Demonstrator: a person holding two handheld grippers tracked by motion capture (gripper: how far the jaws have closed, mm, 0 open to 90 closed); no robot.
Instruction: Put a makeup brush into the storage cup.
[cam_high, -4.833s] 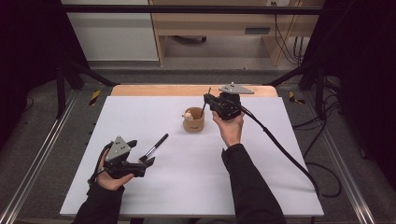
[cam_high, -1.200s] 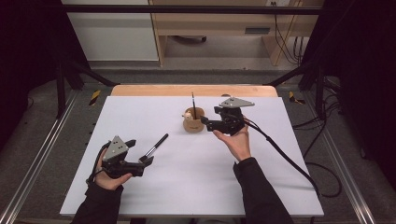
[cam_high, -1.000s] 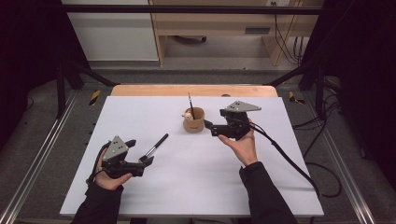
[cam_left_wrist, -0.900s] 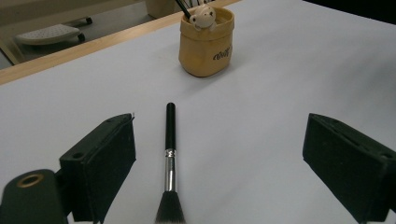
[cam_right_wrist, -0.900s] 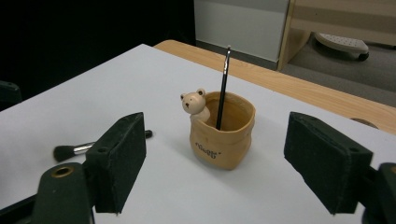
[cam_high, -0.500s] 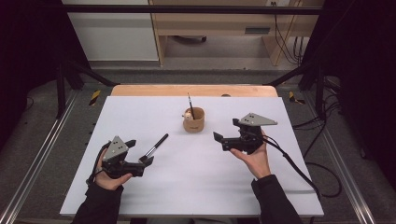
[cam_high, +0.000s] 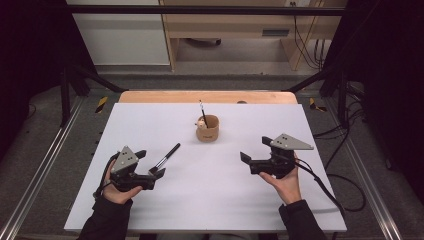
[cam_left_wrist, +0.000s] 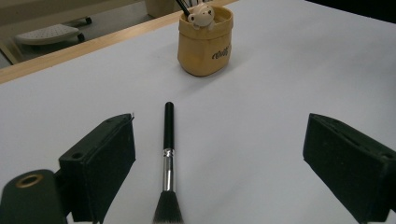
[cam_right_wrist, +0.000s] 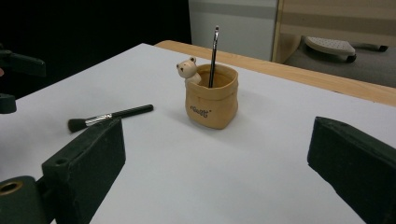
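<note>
Brush (cam_left_wrist: 167, 158) is lying flat on the white table (cam_high: 210, 200), bristles toward the left gripper (cam_high: 156, 175), handle pointing off toward the cup (cam_high: 208, 129); in the left gripper view it's sitting between the jaws, nearer the left one, touching neither; left gripper is standing wide open, holding nothing, resting low on the table; right gripper (cam_high: 246, 157) is also gaping, its jaws having just been opening, nothing between them, hovering well to the right of the cup; cup is standing upright near the far middle of the table, already holding one thin brush (cam_right_wrist: 213, 56) that is leaning on its rim by the little bear (cam_right_wrist: 188, 70); handling guess: brush is looking light and stiff along the black handle and metal ferrule (cam_left_wrist: 166, 172), soft and splayable at the bristles; handle is looking glossy, so probably slippery and prone to rolling or pivoting in the pads; I'd be gripping on the handle just above the ferrule, across the shaft, not on the bristles; lying flat means the pads are having to come right down to the table to get under its curve; cup is looking small and light, likely to tip or slide if the brush is knocking its rim on the way in.
</note>
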